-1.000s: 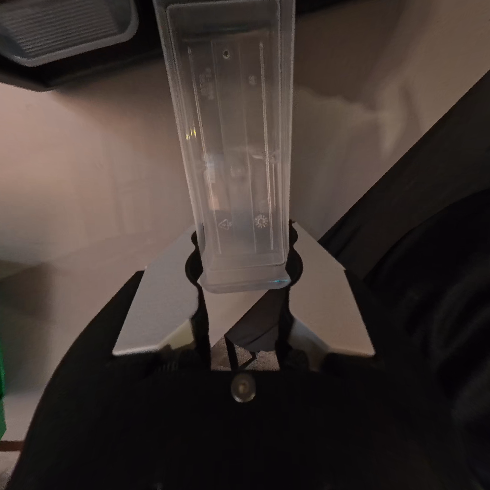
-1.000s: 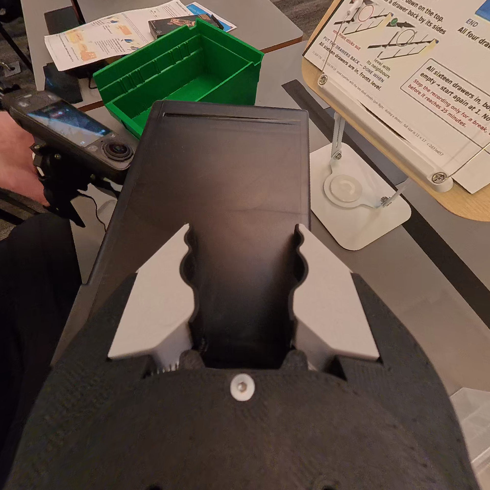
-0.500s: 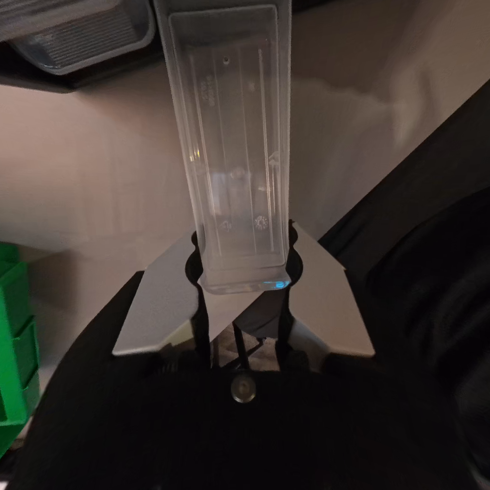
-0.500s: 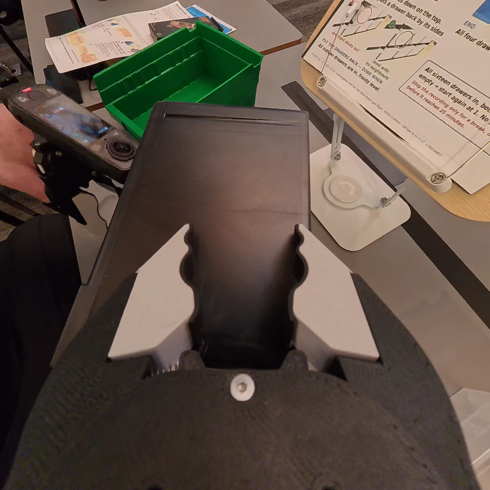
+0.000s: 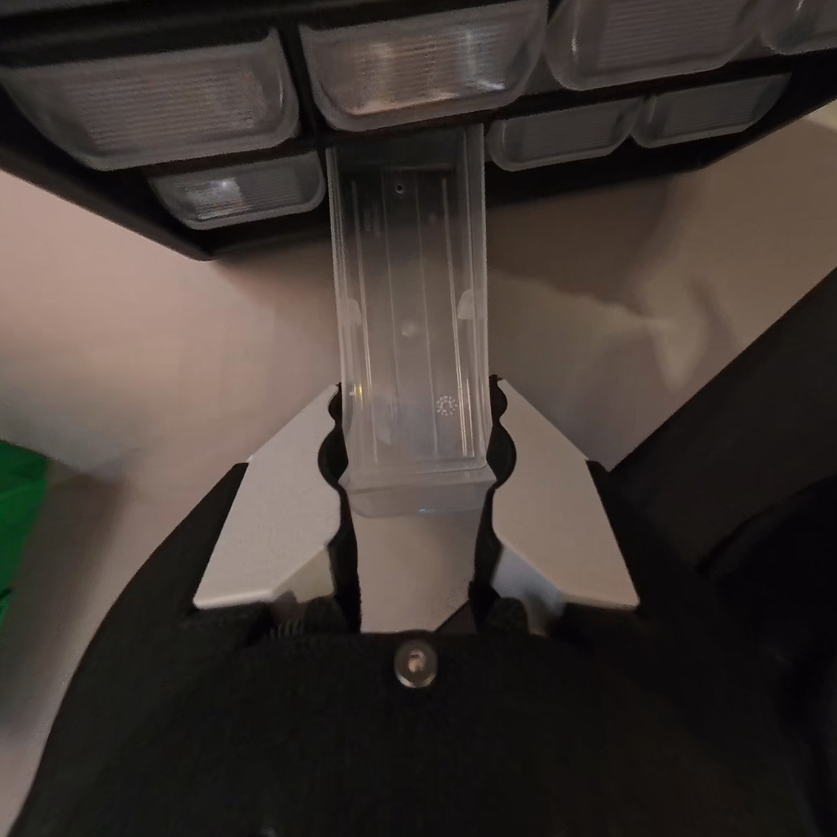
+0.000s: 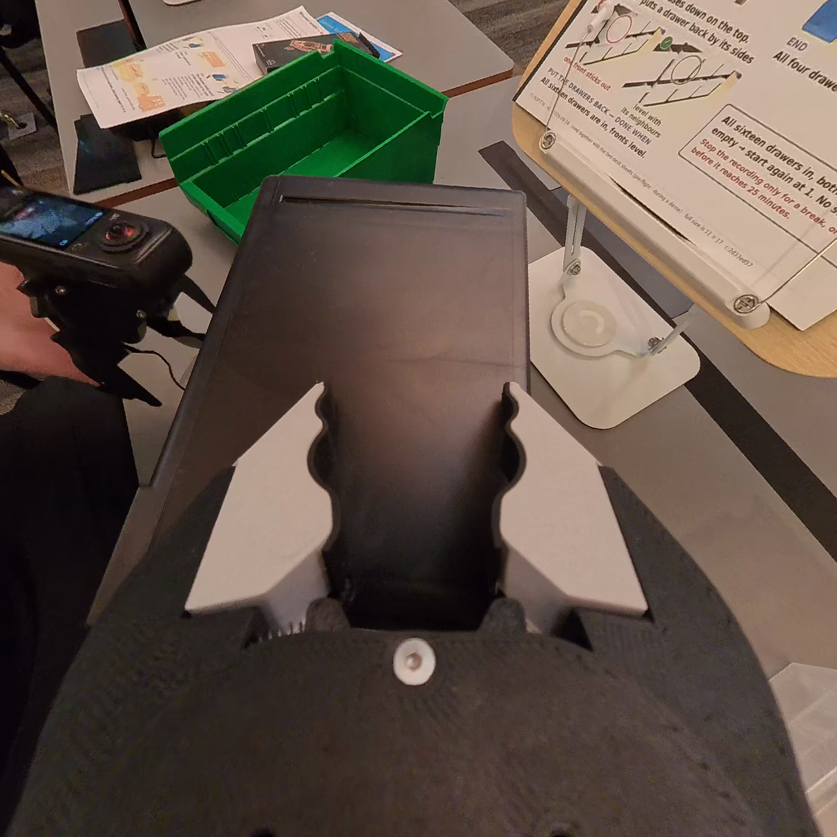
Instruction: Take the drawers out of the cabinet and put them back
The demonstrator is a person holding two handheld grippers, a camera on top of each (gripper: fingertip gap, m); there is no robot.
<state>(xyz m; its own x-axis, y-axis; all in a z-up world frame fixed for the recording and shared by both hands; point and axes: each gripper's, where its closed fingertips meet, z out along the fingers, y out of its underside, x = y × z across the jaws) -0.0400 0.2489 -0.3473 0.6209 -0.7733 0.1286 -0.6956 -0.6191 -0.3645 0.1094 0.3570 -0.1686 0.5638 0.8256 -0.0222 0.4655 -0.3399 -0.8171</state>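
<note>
While the left gripper pinches the near end of a clear plastic drawer between its two grey fingers, the drawer's far end sits in an open slot of the black cabinet at the top of the left wrist view. The drawer runs up the middle of the frame, its long sides pressed by the wavy black pads. Around that slot, other clear drawer fronts fill the neighbouring slots: large ones across the upper edge, smaller ones just left and right of the held drawer. Below the cabinet lies a pale table surface, a dark shape crosses the right edge, and a sliver of green shows at the left edge.

In the right wrist view, the right gripper has its fingers spread apart, holding nothing, and lies over the flat black top of the cabinet, which fills the centre of the frame; whether it touches the top cannot be told. Beyond the cabinet's far left corner stands an empty green bin, with printed paper sheets on the table behind it. At the right, a tilted wooden board holding an instruction sheet stands on a white stand base, just beside the cabinet. At the left edge, a person's hand holds the other gripper's handle, which carries a black camera.
</note>
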